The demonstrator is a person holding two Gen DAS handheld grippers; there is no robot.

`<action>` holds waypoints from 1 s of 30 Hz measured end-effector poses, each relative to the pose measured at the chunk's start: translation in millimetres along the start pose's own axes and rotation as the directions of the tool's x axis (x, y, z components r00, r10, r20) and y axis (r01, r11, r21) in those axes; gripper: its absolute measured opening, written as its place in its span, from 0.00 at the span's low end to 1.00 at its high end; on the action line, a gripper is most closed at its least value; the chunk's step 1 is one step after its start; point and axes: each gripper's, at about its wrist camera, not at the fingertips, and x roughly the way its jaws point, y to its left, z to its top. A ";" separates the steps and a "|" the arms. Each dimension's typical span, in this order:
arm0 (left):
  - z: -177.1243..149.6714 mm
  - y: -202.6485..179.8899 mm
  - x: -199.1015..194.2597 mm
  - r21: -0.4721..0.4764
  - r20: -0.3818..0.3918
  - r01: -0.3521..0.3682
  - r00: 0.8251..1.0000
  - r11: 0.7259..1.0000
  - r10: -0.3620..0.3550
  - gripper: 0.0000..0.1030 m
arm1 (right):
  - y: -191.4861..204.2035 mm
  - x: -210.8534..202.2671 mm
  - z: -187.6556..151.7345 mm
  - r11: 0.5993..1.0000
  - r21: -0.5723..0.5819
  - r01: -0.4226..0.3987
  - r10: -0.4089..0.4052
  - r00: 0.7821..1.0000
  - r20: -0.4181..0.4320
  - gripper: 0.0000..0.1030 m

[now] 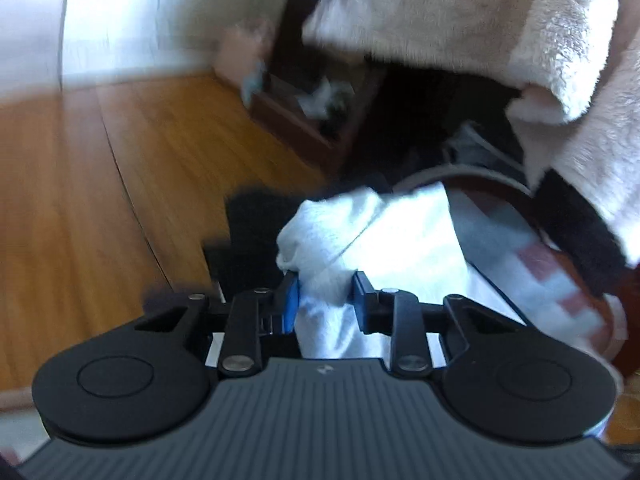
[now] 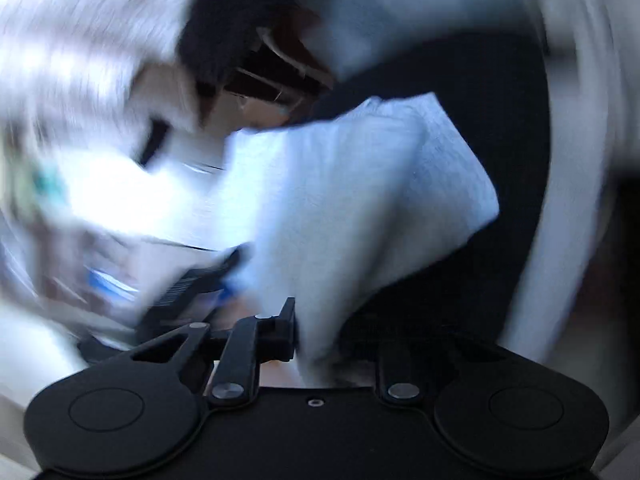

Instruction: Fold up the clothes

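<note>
My left gripper [image 1: 325, 294] is shut on a white cloth garment [image 1: 384, 248], pinched between its blue-padded fingers and held up in the air over the floor. The cloth bunches above the jaws and spreads out to the right. My right gripper [image 2: 320, 328] is shut on the same kind of white cloth [image 2: 352, 200], which rises from the jaws and folds over toward the upper right. The right view is heavily motion-blurred; its right finger is hidden by the cloth and dark background.
A wooden floor [image 1: 100, 200] lies left and below. A fluffy cream blanket or robe [image 1: 460, 20] with a black band [image 1: 576, 232] hangs at the upper right. A dark red wooden furniture piece [image 1: 304, 120] stands behind, with small items on it.
</note>
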 end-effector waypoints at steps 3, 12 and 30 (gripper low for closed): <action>4.0 -5.7 7.8 0.036 -0.054 -0.041 0.998 0.998 0.043 0.31 | 13.4 13.6 10.3 0.992 -0.096 0.080 -0.088 0.993 -0.083 0.26; -0.8 8.5 -47.3 0.058 -0.019 -0.014 1.000 0.998 0.015 0.05 | 62.2 -28.3 -38.8 0.450 -0.762 0.466 -0.417 0.864 0.282 0.49; 14.8 8.3 57.3 -0.027 -0.167 -0.041 0.985 0.999 0.036 0.02 | 132.8 211.9 81.2 0.240 -0.869 0.432 -0.605 0.767 0.214 0.45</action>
